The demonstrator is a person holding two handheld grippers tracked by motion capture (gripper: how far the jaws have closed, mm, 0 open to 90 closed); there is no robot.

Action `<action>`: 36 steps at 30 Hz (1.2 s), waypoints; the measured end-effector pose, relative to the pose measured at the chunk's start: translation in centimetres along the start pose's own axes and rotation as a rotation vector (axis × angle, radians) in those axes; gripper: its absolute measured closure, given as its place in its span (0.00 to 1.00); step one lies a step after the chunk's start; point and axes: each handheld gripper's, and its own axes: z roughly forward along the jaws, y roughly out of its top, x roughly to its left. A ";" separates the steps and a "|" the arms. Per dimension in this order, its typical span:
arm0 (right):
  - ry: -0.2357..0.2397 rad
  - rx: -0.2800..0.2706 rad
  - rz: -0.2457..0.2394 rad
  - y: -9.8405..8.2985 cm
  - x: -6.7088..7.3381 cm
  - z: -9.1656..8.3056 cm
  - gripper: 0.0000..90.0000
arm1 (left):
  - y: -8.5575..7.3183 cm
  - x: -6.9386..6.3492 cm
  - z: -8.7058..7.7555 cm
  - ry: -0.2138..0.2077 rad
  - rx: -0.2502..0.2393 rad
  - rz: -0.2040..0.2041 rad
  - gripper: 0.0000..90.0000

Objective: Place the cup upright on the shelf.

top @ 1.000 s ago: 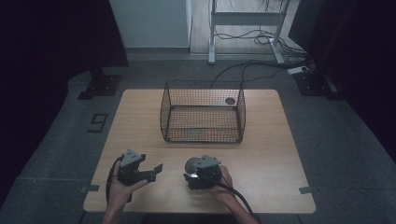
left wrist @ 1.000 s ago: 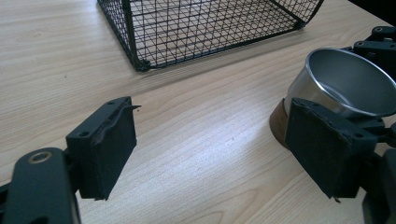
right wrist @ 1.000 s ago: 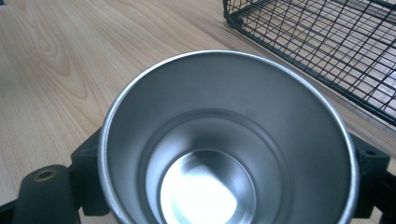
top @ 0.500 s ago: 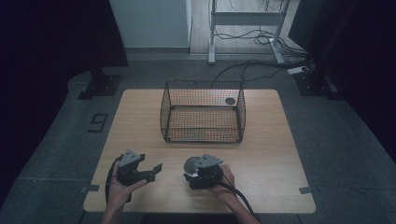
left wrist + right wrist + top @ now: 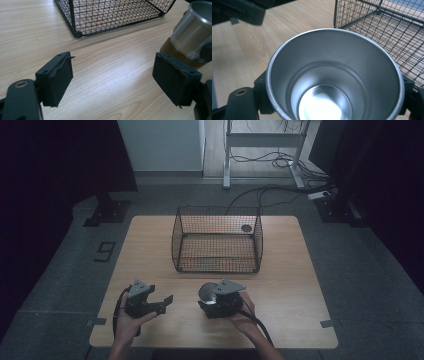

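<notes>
- Your right hand-held gripper (image 5: 212,301) had its jaws clamped on a metal cup (image 5: 334,77); the jaws had just been closing, and the cup sat between them, its open mouth facing that gripper's camera.
- In the left gripper view the cup (image 5: 192,32) showed a brown band around its lower body and hung tilted, apparently just clear of the worktop (image 5: 290,270).
- Your left hand-held gripper (image 5: 162,302) rested near the front edge, jaws spread wide with nothing between them, well apart from the cup.
- The step in hand looked like the pick-up: the grasp was made and the cup was at the front of the worktop, just short of the wire basket (image 5: 217,240).
- The basket stood empty in the middle of the worktop, open at the top.
- The next move likely called for you to carry the cup up over the basket's near wall, keeping the grip firm, then lower it inside before letting go.
</notes>
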 end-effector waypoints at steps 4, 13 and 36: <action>-0.008 -0.013 -0.008 0.8 -0.3 -0.6 0.20 | 0.0 0.0 0.0 -0.003 -0.001 0.001 0.19; -0.032 -0.069 0.004 3.1 -1.2 -2.4 0.20 | 0.0 0.0 -0.1 -0.002 -0.005 -0.001 0.19; -0.050 -0.116 0.025 6.7 -3.3 -3.7 0.20 | 0.0 0.0 0.0 0.000 0.001 0.004 0.19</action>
